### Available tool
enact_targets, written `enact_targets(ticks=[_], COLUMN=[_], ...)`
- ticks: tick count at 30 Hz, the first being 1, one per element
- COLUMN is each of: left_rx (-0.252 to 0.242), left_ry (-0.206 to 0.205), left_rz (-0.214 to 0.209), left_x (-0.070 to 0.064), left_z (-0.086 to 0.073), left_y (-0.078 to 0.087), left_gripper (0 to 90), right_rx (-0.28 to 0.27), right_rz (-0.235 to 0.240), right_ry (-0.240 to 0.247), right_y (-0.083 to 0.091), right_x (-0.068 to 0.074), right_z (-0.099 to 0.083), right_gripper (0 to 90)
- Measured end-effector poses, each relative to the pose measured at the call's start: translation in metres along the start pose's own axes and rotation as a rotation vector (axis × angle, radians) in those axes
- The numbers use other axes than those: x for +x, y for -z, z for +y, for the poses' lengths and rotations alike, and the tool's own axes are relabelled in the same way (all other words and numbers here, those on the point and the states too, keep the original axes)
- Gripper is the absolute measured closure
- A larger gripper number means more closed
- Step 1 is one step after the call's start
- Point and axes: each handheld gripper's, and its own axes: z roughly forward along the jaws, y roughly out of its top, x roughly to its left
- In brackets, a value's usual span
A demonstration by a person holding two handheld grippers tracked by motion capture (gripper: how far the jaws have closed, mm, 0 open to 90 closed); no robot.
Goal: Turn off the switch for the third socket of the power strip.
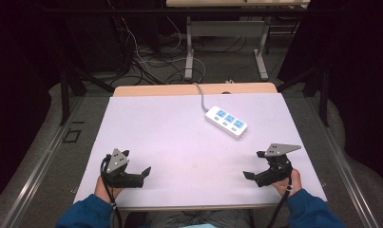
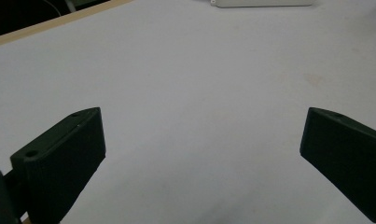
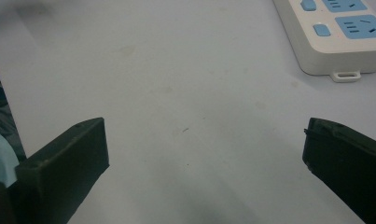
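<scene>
**Two tongs spread wide, one power strip beyond them**

Two sets of tongs rest low at the near edge of the tabletop (image 1: 179, 142), one in each of the person's hands. The left tongs (image 1: 140, 175) sit at the near left, their jaws spread wide with nothing between them; the left gripper view shows the two black jaws far apart over bare white surface. The right tongs (image 1: 253, 176) sit at the near right, likewise spread wide and pinching nothing, as the right gripper view confirms. Both point inward toward the middle of the tabletop and stand well apart from each other.

A white power strip (image 1: 226, 121) lies toward the far side of the tabletop, right of centre, set on a diagonal. It is well apart from both tongs, nearer the right ones. It carries three blue socket faces with small blue buttons beside them, and a mounting tab at its near end shows in the right gripper view (image 3: 335, 32). Its grey cable (image 1: 202, 97) runs off over the far edge. No readable brand or lettering can be made out on it. In the left gripper view its white edge (image 2: 262, 3) sits at the top of the picture.

The tabletop is white with a wooden strip along the far edge and a few faint marks. Blue sleeves (image 1: 84, 213) enter from below. Beyond lie a grey floor, tangled cables (image 1: 137, 61) and the legs of another table (image 1: 189, 47), with dark surroundings on both sides.
</scene>
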Motion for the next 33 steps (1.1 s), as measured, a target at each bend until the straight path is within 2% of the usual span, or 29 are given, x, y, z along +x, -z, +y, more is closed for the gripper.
enact_targets(ticks=[7, 11, 19, 20, 24, 33], left_rx=[0.003, 0.026, 0.021, 0.026, 0.032, 0.045], left_ry=[0.007, -0.007, -0.013, -0.010, -0.023, -0.034], left_rz=[0.005, -0.005, 0.002, -0.001, 0.005, 0.007], left_x=[0.000, -0.001, -0.002, -0.002, -0.002, -0.003], left_z=[-0.001, -0.001, -0.001, -0.001, -0.001, -0.001], left_y=[-0.001, -0.002, -0.004, -0.004, -0.004, -0.003], left_gripper=[0.1, 0.2, 0.1, 0.1, 0.1, 0.1], right_rx=[0.002, -0.001, 0.013, 0.024, 0.008, 0.004], right_rz=[-0.004, -0.014, -0.036, -0.037, -0.049, -0.078], right_ry=[0.005, -0.001, -0.002, 0.003, -0.017, -0.010], right_y=[-0.002, -0.003, -0.008, -0.008, -0.009, -0.015], right_x=[-0.001, -0.001, -0.001, -0.002, -0.005, -0.015], right_z=[0.002, 0.004, 0.012, 0.013, 0.016, 0.028], right_gripper=[0.0, 0.0, 0.0, 0.0, 0.0, 0.0])
